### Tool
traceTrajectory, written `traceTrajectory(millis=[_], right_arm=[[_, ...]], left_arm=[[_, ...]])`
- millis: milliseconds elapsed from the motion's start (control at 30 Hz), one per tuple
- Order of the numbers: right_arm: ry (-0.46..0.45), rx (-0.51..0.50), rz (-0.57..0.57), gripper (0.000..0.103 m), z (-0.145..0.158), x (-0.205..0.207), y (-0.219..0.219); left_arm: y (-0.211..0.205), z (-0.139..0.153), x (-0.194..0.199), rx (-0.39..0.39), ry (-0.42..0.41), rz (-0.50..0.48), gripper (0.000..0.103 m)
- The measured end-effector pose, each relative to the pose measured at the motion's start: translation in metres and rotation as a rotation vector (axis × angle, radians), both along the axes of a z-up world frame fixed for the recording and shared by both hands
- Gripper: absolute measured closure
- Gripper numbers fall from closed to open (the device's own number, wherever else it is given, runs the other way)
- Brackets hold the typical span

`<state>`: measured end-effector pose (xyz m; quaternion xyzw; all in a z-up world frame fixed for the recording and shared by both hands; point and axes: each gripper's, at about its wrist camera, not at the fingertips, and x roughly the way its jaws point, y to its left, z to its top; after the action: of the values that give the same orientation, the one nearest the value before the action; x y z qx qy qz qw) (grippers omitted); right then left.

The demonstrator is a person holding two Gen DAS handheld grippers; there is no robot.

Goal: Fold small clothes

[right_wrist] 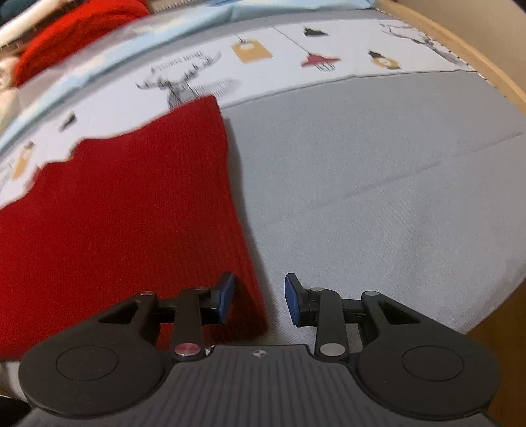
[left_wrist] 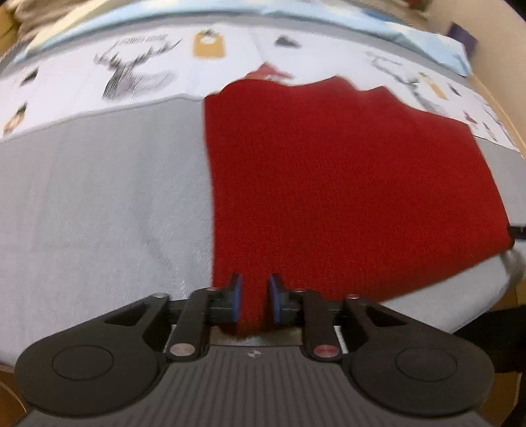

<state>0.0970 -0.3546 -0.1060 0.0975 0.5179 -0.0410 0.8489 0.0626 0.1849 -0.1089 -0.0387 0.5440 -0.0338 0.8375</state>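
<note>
A red knit garment (left_wrist: 328,180) lies flat on a grey sheet (left_wrist: 98,213). In the left wrist view its near left corner runs up between the blue pads of my left gripper (left_wrist: 255,295), which is shut on that fabric. In the right wrist view the same garment (right_wrist: 115,213) fills the left half. My right gripper (right_wrist: 259,295) stands open over its near right edge: the left pad is above the red knit, the right pad above bare grey sheet (right_wrist: 378,197). Nothing is pinched there.
Behind the garment lies a white cloth printed with deer and lamps (left_wrist: 131,72), then pale blue fabric (left_wrist: 427,39). A second red piece of clothing (right_wrist: 75,29) sits at the far left. A wooden frame (right_wrist: 460,42) borders the right side.
</note>
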Motion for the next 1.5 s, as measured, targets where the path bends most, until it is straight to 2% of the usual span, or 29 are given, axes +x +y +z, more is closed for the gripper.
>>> traceTrajectory(millis=[67,200,300,400,500,667,733,800,833,867,900,1000,1133,1167,1233,1267,1300,1433,1500], right_arm=[[0.039,0.004,0.009,0.068,-0.008,0.002,0.001],[-0.021,0.002,-0.011,0.068,0.002,0.0,0.001],[-0.013,-0.008,-0.008,0.067,-0.001,-0.002,0.003],[0.033,-0.05,0.025,0.061,-0.012,0.0,0.009],[-0.024,-0.096,0.02,0.06,-0.002,-0.005,0.015],[-0.258,-0.152,0.073,0.059,0.029,-0.03,0.045],[-0.295,-0.135,0.1,0.059,0.032,-0.034,0.056],[-0.244,-0.099,0.105,0.057,0.021,-0.027,0.059],[-0.169,-0.095,0.106,0.055,0.009,-0.02,0.061],[-0.053,-0.099,0.106,0.055,-0.008,-0.012,0.062],[-0.004,-0.108,0.087,0.055,-0.018,-0.01,0.062],[-0.084,-0.133,0.046,0.055,-0.005,-0.012,0.076],[-0.22,-0.15,0.141,0.055,0.016,-0.022,0.122],[-0.241,-0.141,0.171,0.057,0.019,-0.024,0.133],[-0.282,-0.109,0.237,0.076,0.024,-0.027,0.162],[-0.3,-0.081,0.274,0.091,0.025,-0.03,0.177],[-0.314,-0.055,0.306,0.094,0.027,-0.032,0.192],[-0.359,0.042,0.423,0.093,0.029,-0.039,0.245],[-0.358,0.076,0.488,0.086,0.027,-0.044,0.276]], left_arm=[[0.0,-0.002,0.001,0.005,0.008,-0.001,0.088],[0.002,0.009,0.002,-0.014,-0.038,0.007,0.088],[0.009,0.002,0.005,0.009,0.017,0.037,0.088],[0.012,-0.001,0.005,0.021,0.043,0.04,0.087],[0.025,0.017,0.0,-0.031,-0.039,0.066,0.083],[0.06,0.043,-0.018,-0.088,-0.152,0.149,0.079],[0.076,0.05,-0.027,-0.109,-0.18,0.188,0.079],[0.093,0.057,-0.034,-0.131,-0.207,0.23,0.079],[0.102,0.06,-0.039,-0.14,-0.222,0.254,0.079],[0.111,0.065,-0.043,-0.146,-0.239,0.281,0.079],[0.118,0.07,-0.047,-0.152,-0.252,0.308,0.079],[0.147,0.081,-0.06,-0.179,-0.296,0.404,0.079],[0.175,0.091,-0.075,-0.179,-0.331,0.483,0.076],[0.18,0.092,-0.079,-0.179,-0.331,0.5,0.076],[0.189,0.092,-0.084,-0.18,-0.325,0.527,0.076],[0.193,0.093,-0.086,-0.178,-0.324,0.539,0.076],[0.196,0.092,-0.089,-0.177,-0.325,0.547,0.076],[0.207,0.087,-0.095,-0.173,-0.315,0.569,0.076],[0.213,0.084,-0.099,-0.171,-0.306,0.583,0.076]])
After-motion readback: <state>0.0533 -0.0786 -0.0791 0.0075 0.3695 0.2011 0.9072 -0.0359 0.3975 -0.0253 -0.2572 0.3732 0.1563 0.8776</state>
